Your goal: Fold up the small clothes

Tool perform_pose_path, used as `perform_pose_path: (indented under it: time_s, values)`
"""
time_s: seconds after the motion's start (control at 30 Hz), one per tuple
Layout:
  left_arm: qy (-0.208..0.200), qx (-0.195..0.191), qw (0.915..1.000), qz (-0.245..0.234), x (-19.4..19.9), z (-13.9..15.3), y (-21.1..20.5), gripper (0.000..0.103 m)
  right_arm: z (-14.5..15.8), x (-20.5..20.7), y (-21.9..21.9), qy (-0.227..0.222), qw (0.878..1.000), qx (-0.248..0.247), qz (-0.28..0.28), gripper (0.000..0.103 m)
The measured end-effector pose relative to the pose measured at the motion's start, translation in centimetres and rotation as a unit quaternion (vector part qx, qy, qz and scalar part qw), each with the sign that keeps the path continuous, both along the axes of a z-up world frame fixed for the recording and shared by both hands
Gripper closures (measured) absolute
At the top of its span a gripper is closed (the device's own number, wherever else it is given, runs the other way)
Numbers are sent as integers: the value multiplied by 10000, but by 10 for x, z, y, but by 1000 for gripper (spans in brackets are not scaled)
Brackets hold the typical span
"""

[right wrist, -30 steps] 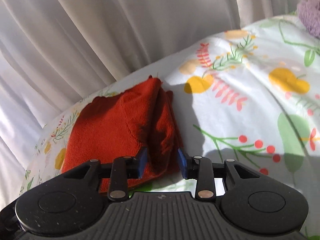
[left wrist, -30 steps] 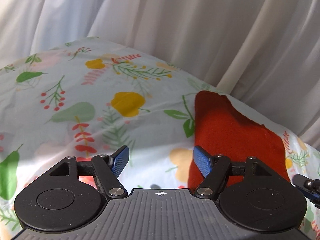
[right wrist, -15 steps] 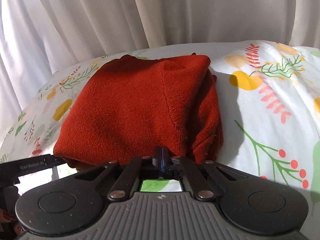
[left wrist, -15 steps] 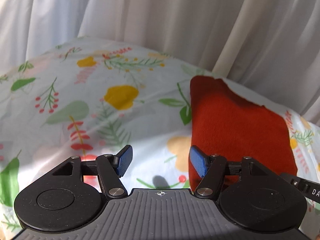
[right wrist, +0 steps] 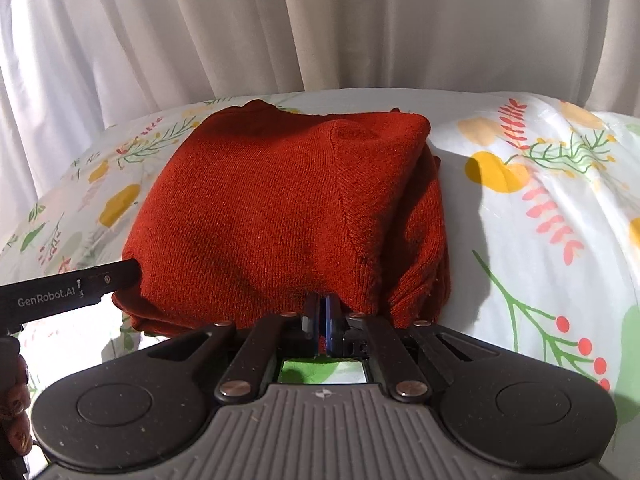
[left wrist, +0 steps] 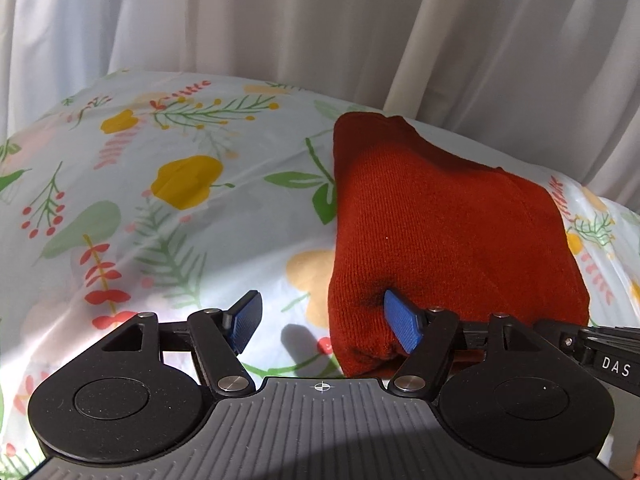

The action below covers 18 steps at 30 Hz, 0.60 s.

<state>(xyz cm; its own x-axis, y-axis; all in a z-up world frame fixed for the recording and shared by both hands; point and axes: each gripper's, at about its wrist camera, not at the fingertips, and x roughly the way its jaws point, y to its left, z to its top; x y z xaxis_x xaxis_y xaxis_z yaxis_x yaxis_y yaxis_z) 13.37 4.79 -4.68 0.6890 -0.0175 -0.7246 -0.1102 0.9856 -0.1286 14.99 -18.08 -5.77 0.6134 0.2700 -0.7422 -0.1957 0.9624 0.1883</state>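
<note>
Since a second ago your right gripper point(right wrist: 322, 320) clenched tight at the near edge of the folded rust-red sweater point(right wrist: 288, 208); whether it pinches knit, can't tell. Left gripper point(left wrist: 326, 322) stays spread, one finger point(left wrist: 402, 324) denting the sweater's corner. Floral bedsheet point(left wrist: 168, 208) underneath, white curtain point(left wrist: 320, 32) beyond. "GenRobot.AI" printed on the left gripper's side.

White pleated curtain point(left wrist: 280, 20) behind, floral bedsheet point(left wrist: 168, 216) below, patchy sunlight and shadow
</note>
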Motion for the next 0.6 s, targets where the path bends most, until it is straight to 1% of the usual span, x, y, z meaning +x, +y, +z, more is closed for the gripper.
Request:
perform_pose_path:
  time_s: [0.07, 0.17, 0.23, 0.3, 0.33, 0.43, 0.5, 0.53, 0.6]
  values:
    - [43, -72, 9999, 61, 0, 6, 3, 29, 1, 0, -1, 26, 10000, 6, 46, 103]
    - [-61, -156, 9997, 153, 2, 18, 7, 30, 9, 1, -7, 141, 9996, 228, -17, 101]
    - [-167, -132, 9996, 163, 8, 24, 6, 28, 20, 0, -9, 10, 9994, 344, -74, 99]
    - [-189, -103, 9996, 155, 17, 26, 2, 27, 30, 2, -8, -221, 9991, 337, -90, 98]
    - [-205, -108, 9996, 134, 20, 25, 1, 27, 33, 5, -5, -308, 9990, 294, -98, 95]
    - [-139, 38, 9999, 70, 32, 16, -7, 23, 34, 20, 2, -394, 9992, 24, -110, 90]
    - [-148, 102, 9998, 52, 36, 10, -10, 17, 20, 31, 8, -276, 9989, -379, -66, 90]
    - [-155, 95, 9998, 51, 37, 7, -11, 16, 12, 33, 9, -339, 9982, -496, 8, 90]
    - [-157, 30, 9998, 69, 40, 2, -10, 10, 5, 28, 16, -765, 9925, -925, 228, 91]
